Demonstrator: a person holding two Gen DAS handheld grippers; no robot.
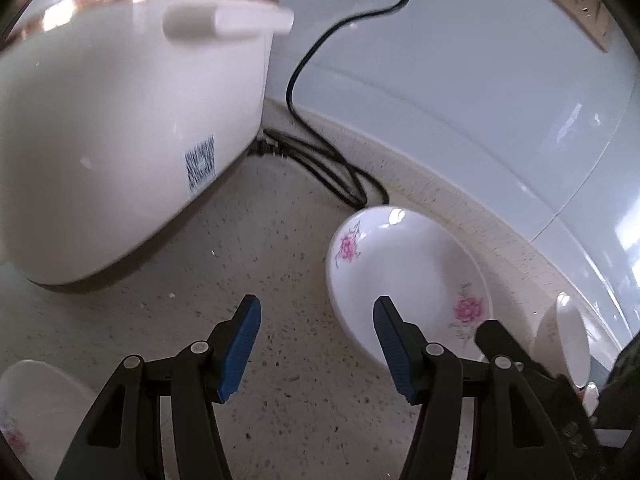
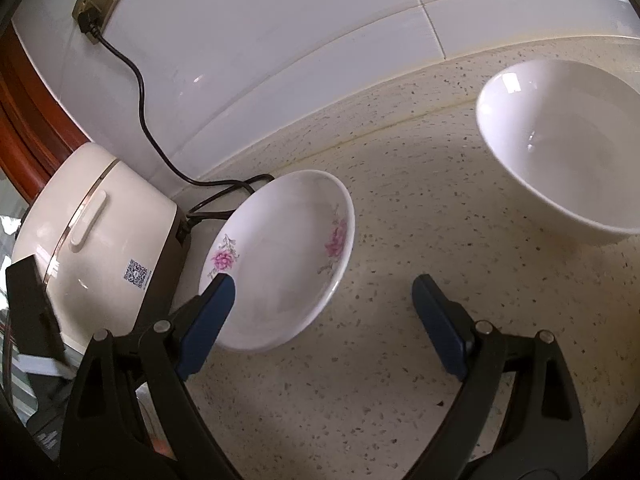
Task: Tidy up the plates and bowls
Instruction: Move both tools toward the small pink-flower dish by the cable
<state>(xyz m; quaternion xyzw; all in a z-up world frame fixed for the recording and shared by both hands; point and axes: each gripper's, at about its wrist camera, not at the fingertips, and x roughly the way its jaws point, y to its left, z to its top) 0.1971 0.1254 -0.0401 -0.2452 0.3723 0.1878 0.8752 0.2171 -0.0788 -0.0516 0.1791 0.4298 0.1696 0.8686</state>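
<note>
Currently your left gripper [image 1: 317, 322] is spread wide with nothing between its blue pads [image 1: 240, 350], hovering over the speckled countertop [image 1: 280, 248]. Just ahead and to its right, the floral plate [image 1: 404, 276] lies on the counter; the right finger overlaps the plate's near rim in the left wrist view, though contact cannot be confirmed. Ahead and to the left of that gripper stands the cream rice cooker [image 1: 120, 140], close and large in frame. Its black power cord [image 1: 320, 52] runs down the tiled wall [image 1: 480, 80] and coils on the counter behind the plate. At the lower left edge, beside the left finger, a second floral plate [image 1: 36, 412] is partly in frame. Far right, a white bowl [image 1: 568, 344] shows edge-on, partly hidden.

Your right gripper [image 2: 322, 292] is likewise wide apart and holds nothing. In the right wrist view the floral plate [image 2: 288, 256] lies ahead and to the left, its near rim just beside the left blue finger [image 2: 208, 320]; touching or not cannot be told. The white bowl [image 2: 568, 148] stands well ahead to the right, apart from the plate. The rice cooker [image 2: 100, 240] sits left of the plate, and the cord [image 2: 140, 92] climbs to a wall socket [image 2: 96, 4].
</note>
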